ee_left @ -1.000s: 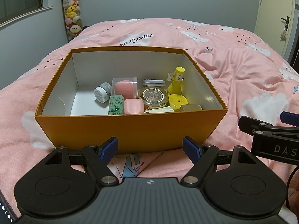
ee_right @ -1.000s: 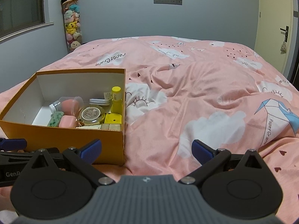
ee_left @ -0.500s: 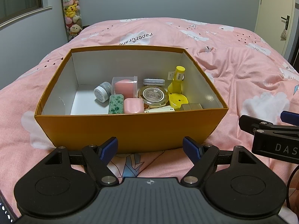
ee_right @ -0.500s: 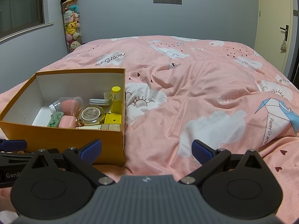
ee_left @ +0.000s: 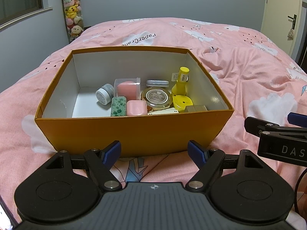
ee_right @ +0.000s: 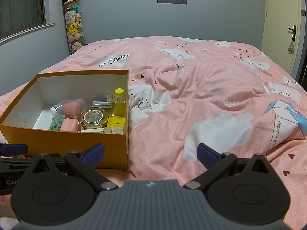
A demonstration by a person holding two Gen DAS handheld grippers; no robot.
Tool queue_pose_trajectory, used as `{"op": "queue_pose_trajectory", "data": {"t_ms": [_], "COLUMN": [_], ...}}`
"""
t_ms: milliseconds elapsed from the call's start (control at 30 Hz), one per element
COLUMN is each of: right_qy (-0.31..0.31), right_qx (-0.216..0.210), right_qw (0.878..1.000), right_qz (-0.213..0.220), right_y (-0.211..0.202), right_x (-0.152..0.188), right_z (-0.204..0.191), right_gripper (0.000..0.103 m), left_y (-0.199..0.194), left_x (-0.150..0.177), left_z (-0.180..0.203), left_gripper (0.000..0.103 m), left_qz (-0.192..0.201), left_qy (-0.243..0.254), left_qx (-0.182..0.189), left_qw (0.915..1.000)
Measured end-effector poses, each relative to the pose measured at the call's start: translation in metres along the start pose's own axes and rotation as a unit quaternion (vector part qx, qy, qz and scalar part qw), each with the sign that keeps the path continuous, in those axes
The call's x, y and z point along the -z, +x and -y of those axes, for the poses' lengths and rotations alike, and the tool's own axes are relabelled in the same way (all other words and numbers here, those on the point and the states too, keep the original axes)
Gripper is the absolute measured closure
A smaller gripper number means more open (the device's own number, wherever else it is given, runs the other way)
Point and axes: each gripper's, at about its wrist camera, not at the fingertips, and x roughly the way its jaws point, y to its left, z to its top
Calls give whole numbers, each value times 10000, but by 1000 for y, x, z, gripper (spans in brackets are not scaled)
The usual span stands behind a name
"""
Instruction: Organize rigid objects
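An open orange box sits on the pink bed; it also shows at the left of the right wrist view. Inside lie a grey jar, a clear cup with a pink sponge, a green case, a pink case, a round gold compact, a flat tin, a yellow bottle and a yellow block. My left gripper is open and empty just before the box's near wall. My right gripper is open and empty, right of the box.
The pink bedspread spreads to the right and behind the box. A tube of plush toys stands at the back left wall. A door is at the far right. The right gripper's body shows at the left view's right edge.
Both views have risen and tilted very slightly; the box and its contents have not moved. Both grippers stay open.
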Motion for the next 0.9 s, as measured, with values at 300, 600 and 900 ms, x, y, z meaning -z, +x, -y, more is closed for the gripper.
{"op": "queue_pose_trajectory", "data": {"t_ms": [300, 600, 900], "right_qy": [-7, -6, 3], "right_qx": [-4, -2, -6], "right_qw": [10000, 10000, 10000], "right_qz": [-13, -15, -27], "right_y": [1, 1, 2], "right_x": [1, 1, 2], "right_z": [-2, -2, -2], "right_gripper": [3, 3, 3], "left_y": [0, 0, 1], "left_x": [1, 1, 1], "left_z": [0, 0, 0], "left_gripper": [11, 11, 11], "left_qz": [-10, -13, -27], "left_qy": [31, 36, 35], "left_qx": [8, 12, 15], "left_qw": [10000, 10000, 10000]}}
